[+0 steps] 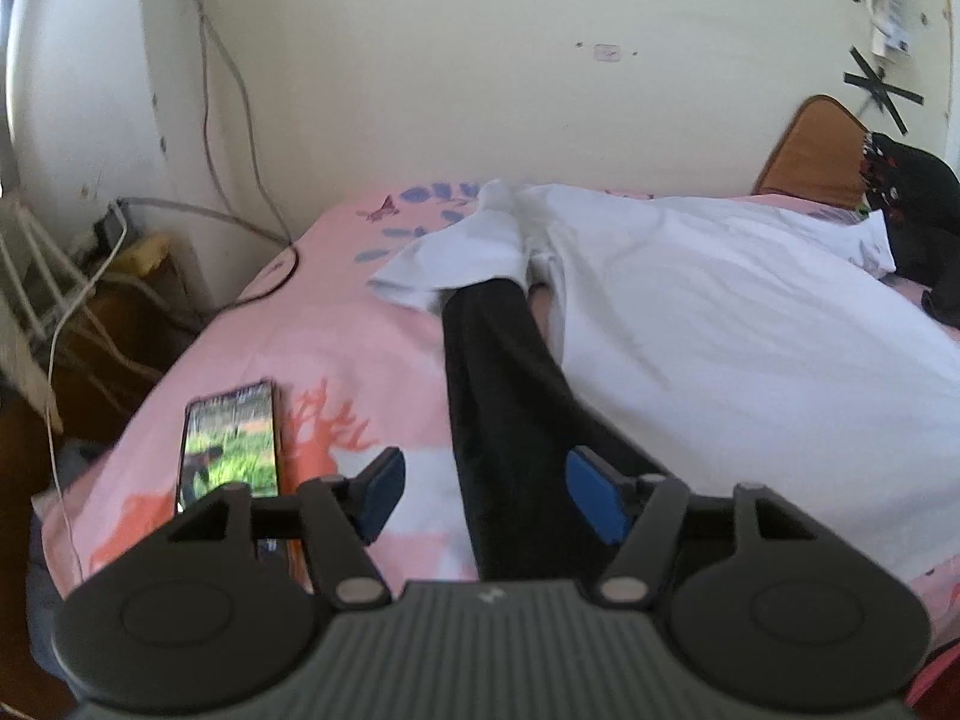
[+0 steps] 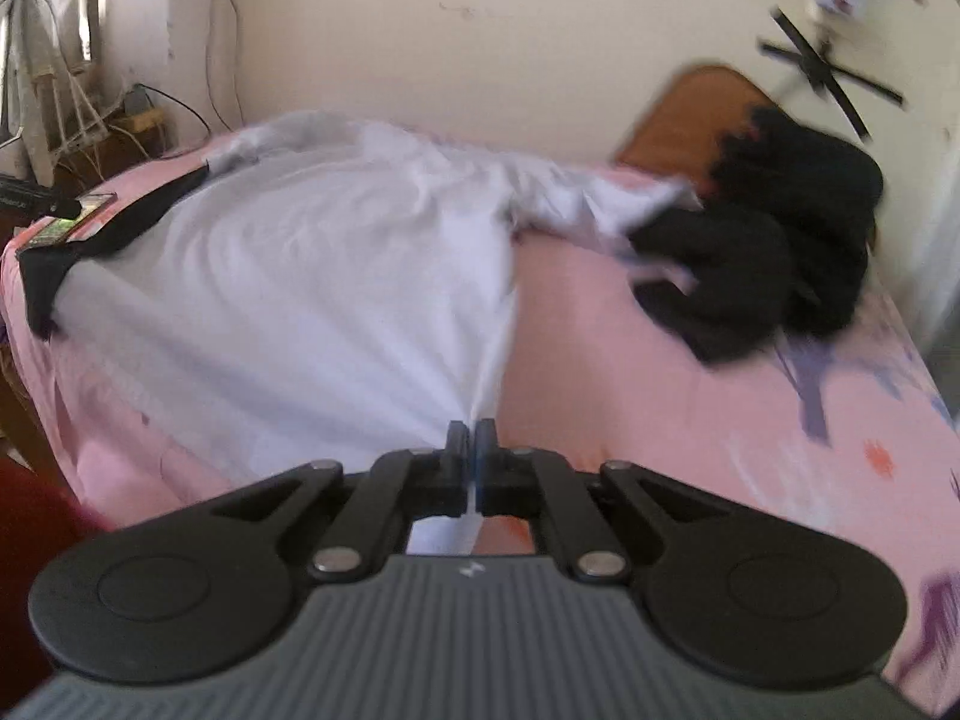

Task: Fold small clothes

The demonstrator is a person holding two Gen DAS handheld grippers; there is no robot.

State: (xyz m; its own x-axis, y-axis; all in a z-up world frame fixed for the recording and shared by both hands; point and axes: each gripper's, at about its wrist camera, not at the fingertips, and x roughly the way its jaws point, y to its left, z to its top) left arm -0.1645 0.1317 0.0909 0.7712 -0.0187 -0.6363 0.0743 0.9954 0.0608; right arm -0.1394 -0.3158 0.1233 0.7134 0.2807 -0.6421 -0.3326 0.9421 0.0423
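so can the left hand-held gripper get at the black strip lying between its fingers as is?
Probably yes. The left hand-held gripper is open, the black strip already runs between its fingers, and nothing covers that stretch.

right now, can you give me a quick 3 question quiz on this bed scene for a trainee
1. True or false: the right gripper is shut on the white garment.
2. What lies between the open fingers of the left gripper? A) the phone B) a black strip of cloth C) a cable
3. Fill in: the phone lies face up on the ____ bedsheet.

Key
1. True: the pads are pinched on an edge of the white cloth.
2. B: the black strip of cloth runs between the blue pads, but whether either pad touches it cannot be told.
3. pink
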